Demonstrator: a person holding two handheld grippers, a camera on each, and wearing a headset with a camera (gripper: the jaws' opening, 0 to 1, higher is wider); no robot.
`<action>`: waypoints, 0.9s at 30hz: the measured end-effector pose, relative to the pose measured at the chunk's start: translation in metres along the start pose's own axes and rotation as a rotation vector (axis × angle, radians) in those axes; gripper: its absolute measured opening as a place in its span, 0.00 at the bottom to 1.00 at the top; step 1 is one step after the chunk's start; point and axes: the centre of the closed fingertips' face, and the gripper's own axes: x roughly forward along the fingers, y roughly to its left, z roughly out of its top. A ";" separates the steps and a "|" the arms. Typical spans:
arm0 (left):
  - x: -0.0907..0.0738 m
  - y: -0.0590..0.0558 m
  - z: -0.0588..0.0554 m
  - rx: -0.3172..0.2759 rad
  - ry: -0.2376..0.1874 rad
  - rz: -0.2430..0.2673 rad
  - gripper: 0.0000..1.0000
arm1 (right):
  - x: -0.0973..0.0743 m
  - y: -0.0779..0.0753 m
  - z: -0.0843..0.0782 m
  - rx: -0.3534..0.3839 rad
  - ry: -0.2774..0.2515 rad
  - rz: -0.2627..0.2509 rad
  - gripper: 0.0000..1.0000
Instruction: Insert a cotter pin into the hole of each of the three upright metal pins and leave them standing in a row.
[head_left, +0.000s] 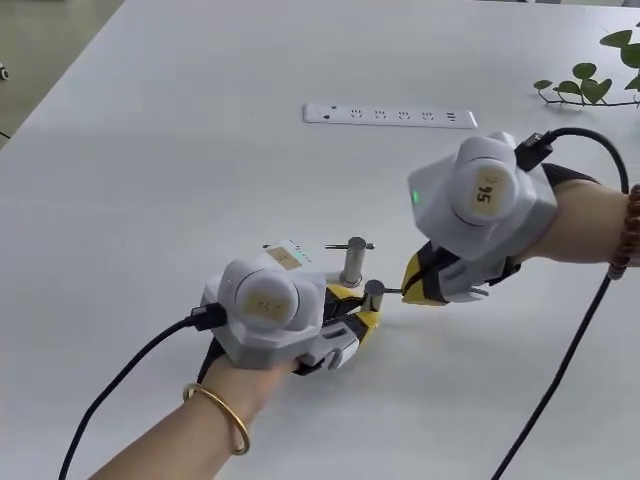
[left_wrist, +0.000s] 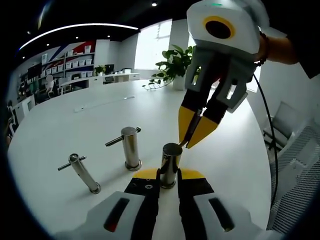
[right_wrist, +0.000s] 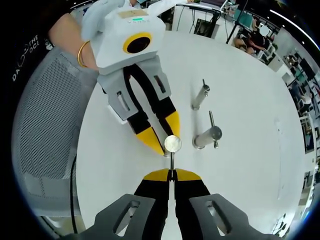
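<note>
Toward the table's (head_left: 180, 140) near edge the left gripper (left_wrist: 169, 176) clamps the third metal pin (left_wrist: 170, 159) upright, fingers pressed on its lower shaft. The right gripper (right_wrist: 171, 175) pinches a cotter pin (right_wrist: 171, 161), tip meeting that pin just under the head. The last insertion looks underway, needing a level, straight push. Beyond, a second pin (left_wrist: 131, 148) and a farthest pin (left_wrist: 82, 172) already carry theirs.
</note>
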 end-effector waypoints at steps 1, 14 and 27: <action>0.000 0.000 0.000 0.000 0.000 0.000 0.12 | 0.000 0.000 0.000 0.001 0.000 0.000 0.00; 0.002 -0.001 -0.001 -0.001 0.001 0.005 0.12 | 0.003 0.001 0.011 0.037 -0.021 0.006 0.00; 0.003 0.000 -0.001 -0.006 0.000 0.004 0.12 | -0.003 -0.005 0.007 0.125 -0.076 -0.018 0.04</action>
